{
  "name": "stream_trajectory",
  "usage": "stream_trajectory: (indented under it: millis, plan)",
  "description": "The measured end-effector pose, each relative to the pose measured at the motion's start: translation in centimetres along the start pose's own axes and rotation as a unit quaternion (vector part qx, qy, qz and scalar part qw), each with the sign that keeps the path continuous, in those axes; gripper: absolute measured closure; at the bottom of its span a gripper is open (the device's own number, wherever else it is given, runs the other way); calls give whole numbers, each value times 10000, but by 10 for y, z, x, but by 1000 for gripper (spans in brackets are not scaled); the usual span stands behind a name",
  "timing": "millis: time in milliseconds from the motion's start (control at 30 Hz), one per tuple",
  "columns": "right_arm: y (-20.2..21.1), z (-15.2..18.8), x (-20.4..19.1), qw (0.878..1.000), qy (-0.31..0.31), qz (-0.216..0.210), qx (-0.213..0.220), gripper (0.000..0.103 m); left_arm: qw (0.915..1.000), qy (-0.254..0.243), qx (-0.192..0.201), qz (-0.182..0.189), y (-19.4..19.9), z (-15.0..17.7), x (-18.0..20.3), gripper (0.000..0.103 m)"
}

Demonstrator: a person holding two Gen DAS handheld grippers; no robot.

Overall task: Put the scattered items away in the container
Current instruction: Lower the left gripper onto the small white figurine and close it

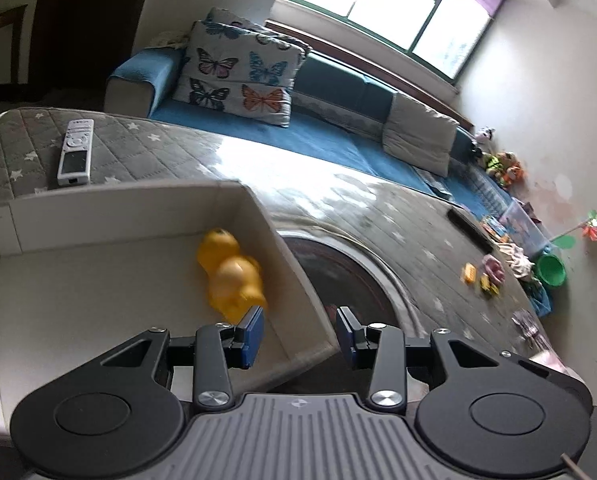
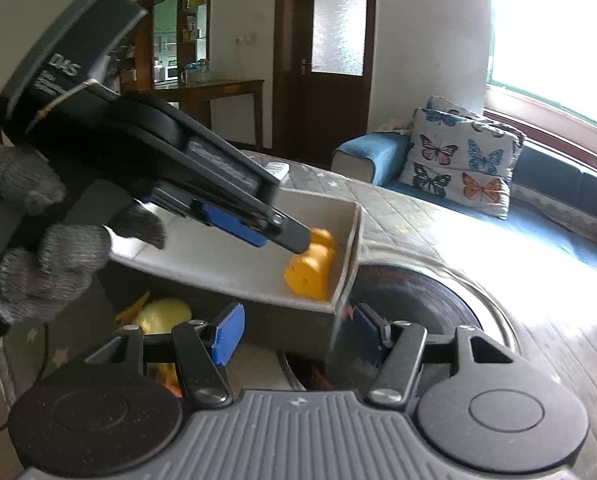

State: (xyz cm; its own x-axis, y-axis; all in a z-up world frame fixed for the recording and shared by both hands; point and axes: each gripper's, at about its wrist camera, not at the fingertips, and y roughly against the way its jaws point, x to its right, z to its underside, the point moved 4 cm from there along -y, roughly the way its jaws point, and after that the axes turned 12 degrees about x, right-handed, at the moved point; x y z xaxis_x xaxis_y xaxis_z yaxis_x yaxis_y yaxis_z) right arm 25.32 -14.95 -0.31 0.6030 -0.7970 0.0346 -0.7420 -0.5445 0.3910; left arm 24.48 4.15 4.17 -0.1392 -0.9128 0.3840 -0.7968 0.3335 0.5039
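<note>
While your left gripper [image 1: 300, 334] hangs spread and empty, the duck [image 1: 231, 274] lies inside the box [image 1: 110, 216]. From the right wrist, your right gripper [image 2: 294, 334] straddles the box wall, unpinched; another duck [image 2: 164, 314] waits below, probably light, squashy: pinch its body.

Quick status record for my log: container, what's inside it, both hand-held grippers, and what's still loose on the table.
container: open white box on the grey star-quilted table
contents: one yellow toy by its right wall
left hand-held gripper: open, straddling the box's right wall, holding nothing
right hand-held gripper: open at the box's near corner, holding nothing
still loose: white remote behind the box; small toys far right; yellow item under the box's near edge
</note>
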Motion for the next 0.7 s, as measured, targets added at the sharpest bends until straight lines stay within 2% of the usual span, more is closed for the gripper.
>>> stream_trajectory:
  millis: [167, 333, 500, 700]
  plan:
    - [38, 19, 1, 9998, -22, 214, -11, 41, 9997, 14, -111, 216, 12, 26, 22, 61]
    - [59, 42, 6, 9988, -111, 441, -178, 41, 9987, 7, -370, 360, 7, 50, 41, 61]
    - [65, 67, 14, 9966, -345, 615, -437, 41, 9969, -55, -643, 445, -6, 69, 57, 61]
    - [60, 84, 19, 9945, -574, 640, -597, 43, 9950, -16, -925, 380, -24, 87, 64, 61]
